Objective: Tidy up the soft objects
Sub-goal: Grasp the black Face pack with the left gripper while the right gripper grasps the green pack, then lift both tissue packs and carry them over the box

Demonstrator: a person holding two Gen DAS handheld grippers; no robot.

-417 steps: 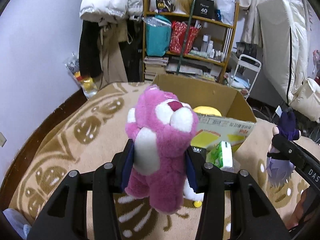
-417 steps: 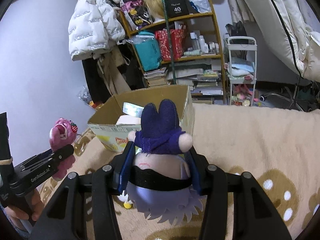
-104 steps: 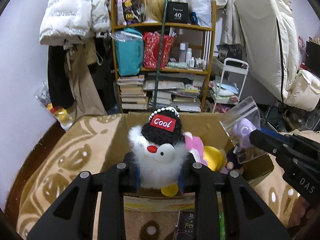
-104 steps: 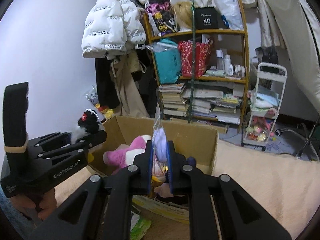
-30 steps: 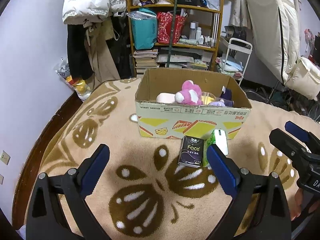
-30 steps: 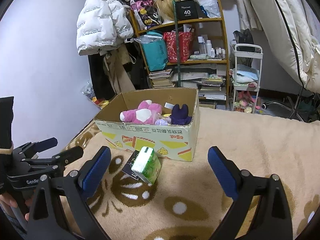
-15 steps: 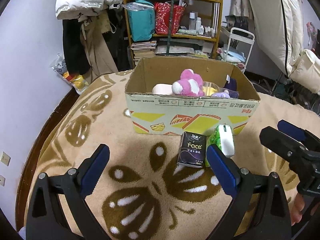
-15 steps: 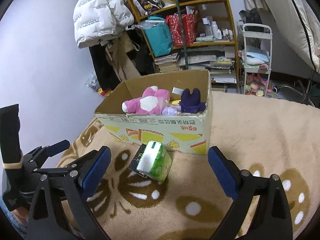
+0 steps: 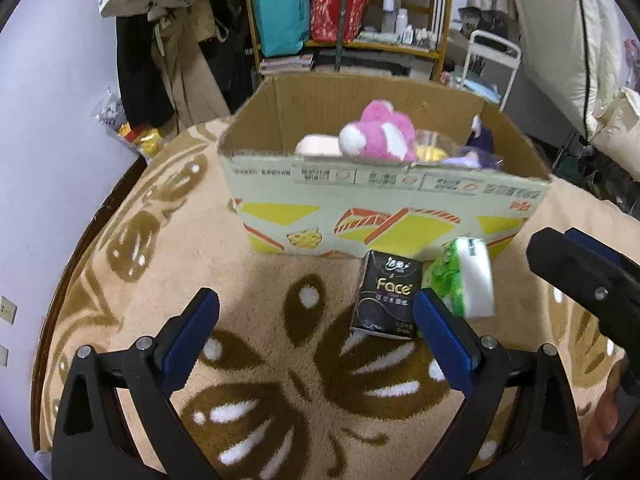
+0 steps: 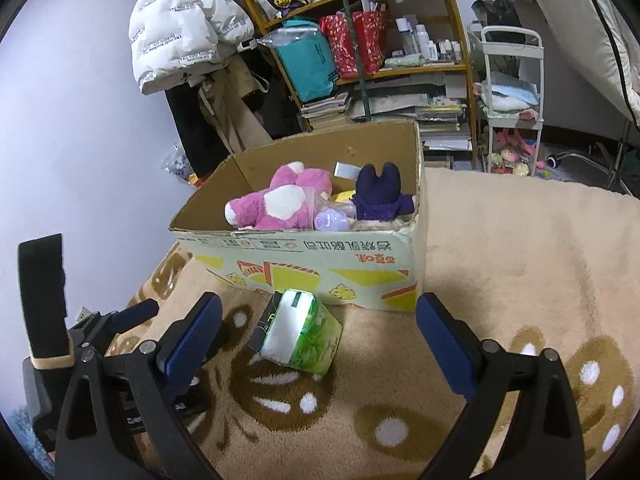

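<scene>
A cardboard box (image 9: 384, 216) (image 10: 304, 264) stands on the beige rug. A pink plush bear (image 9: 380, 132) (image 10: 280, 202), a purple plush (image 10: 378, 192) and a bagged lilac toy (image 10: 330, 218) lie inside. A black tissue pack (image 9: 386, 294) and a green tissue pack (image 9: 466, 282) (image 10: 300, 330) lie on the rug in front of the box. My left gripper (image 9: 316, 328) is open and empty, low over the rug before the black pack. My right gripper (image 10: 318, 334) is open and empty around the green pack's position, above it.
A cluttered wooden shelf (image 10: 400, 40), hanging coats (image 10: 188, 12) and a white cart (image 10: 512, 92) stand behind the box. The rug's dark edge (image 9: 80, 248) and the wall lie to the left. A folded mattress (image 9: 576, 40) leans at the right.
Both grippers, open and empty, have moved forward and lower toward the tissue packs in front of the box. Earlier they held plush toys that now lie in the box.
</scene>
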